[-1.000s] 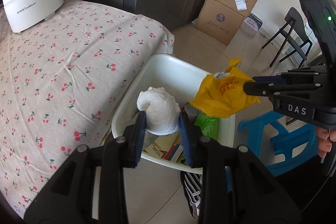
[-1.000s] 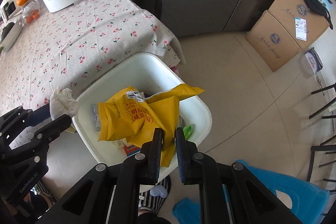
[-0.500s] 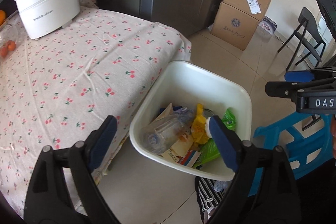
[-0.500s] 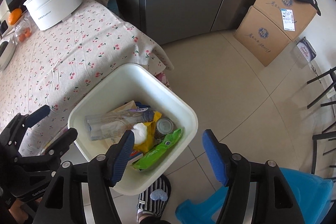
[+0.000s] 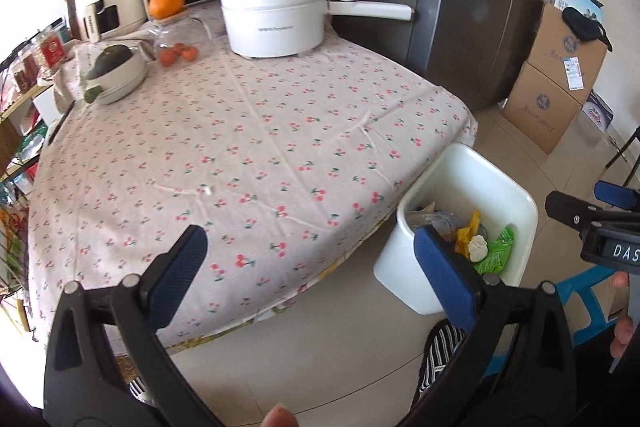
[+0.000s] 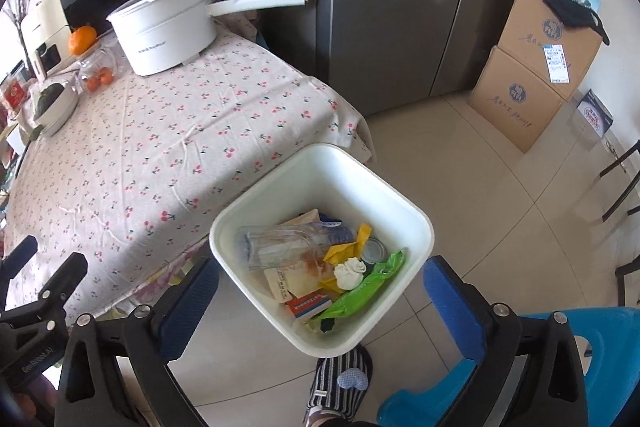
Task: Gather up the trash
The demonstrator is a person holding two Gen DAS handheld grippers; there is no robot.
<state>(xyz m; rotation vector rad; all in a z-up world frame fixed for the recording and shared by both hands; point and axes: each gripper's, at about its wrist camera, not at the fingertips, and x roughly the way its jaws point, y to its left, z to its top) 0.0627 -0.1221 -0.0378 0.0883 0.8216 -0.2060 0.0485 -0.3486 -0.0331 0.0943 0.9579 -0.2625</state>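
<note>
A white bin (image 6: 420, 227) stands on the floor by the table corner. Inside lie a crumpled white tissue (image 6: 349, 271), a yellow snack packet (image 6: 346, 251), a green packet (image 6: 364, 293), a clear bottle (image 6: 280, 247) and a tin can (image 6: 374, 251). My right gripper (image 6: 320, 267) hovers above the bin, its jaws opening wide with nothing between them. My left gripper (image 5: 308, 239) hangs over the table edge to the left of the bin (image 5: 520, 195), jaws also opening and empty. The tissue (image 5: 478, 247) and yellow packet (image 5: 466, 231) show in the left wrist view too.
The table wears a cherry-print cloth (image 5: 260, 147) and carries a white pot (image 5: 276, 15), a bowl (image 5: 116, 75) and oranges (image 5: 166, 1). A fridge (image 6: 400, 7), cardboard boxes (image 6: 532, 75), a blue stool (image 6: 580, 367) and a person's striped slipper (image 6: 344, 379) surround the bin.
Both grippers opened and let go: the tissue and the yellow packet dropped into the bin. Both hands then rose and drew back, and the left one swung towards the table.
</note>
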